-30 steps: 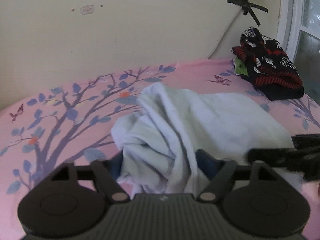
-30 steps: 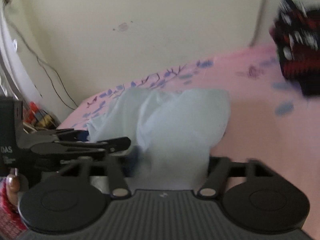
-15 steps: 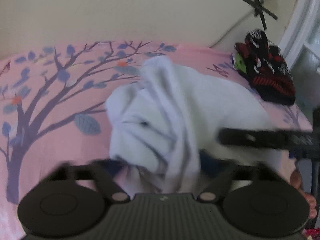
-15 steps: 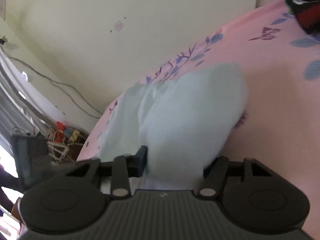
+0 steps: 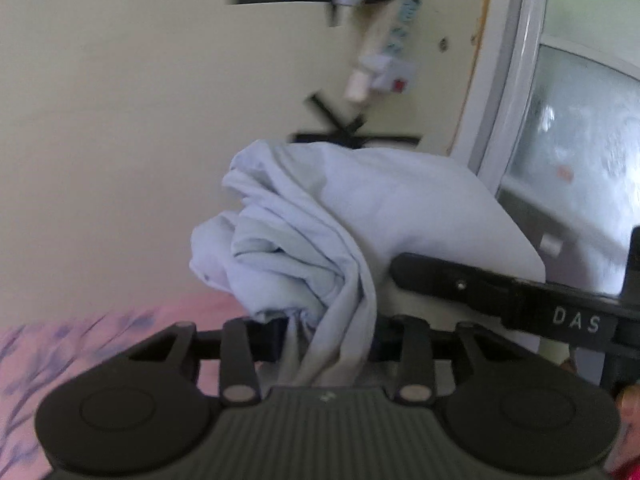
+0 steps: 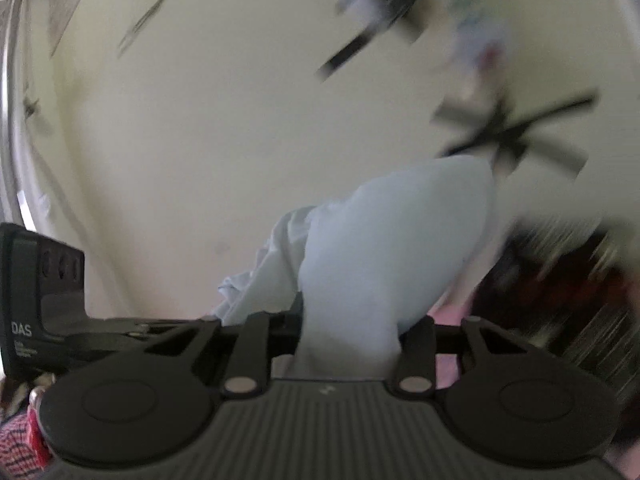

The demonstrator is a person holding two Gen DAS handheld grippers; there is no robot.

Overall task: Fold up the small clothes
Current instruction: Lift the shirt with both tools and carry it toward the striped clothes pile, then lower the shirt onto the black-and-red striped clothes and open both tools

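Pink floral bedsheet (image 5: 100, 328), taped power strip (image 5: 384, 56)

Each wrist camera looks close along its fingers toward the cream wall (image 5: 120, 140), both sharing the pale cloth (image 5: 320, 232).

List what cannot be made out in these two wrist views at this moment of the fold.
- Left gripper: the light blue garment bunches over its fingertips, hiding the pads.
- Right gripper: the same cloth covers its pads too.
- Garment type and lower edge: hidden by folds and each gripper body.
- Dark clothes pile, right wrist view: motion-blurred.
- Wall fittings, left wrist view: blurred.
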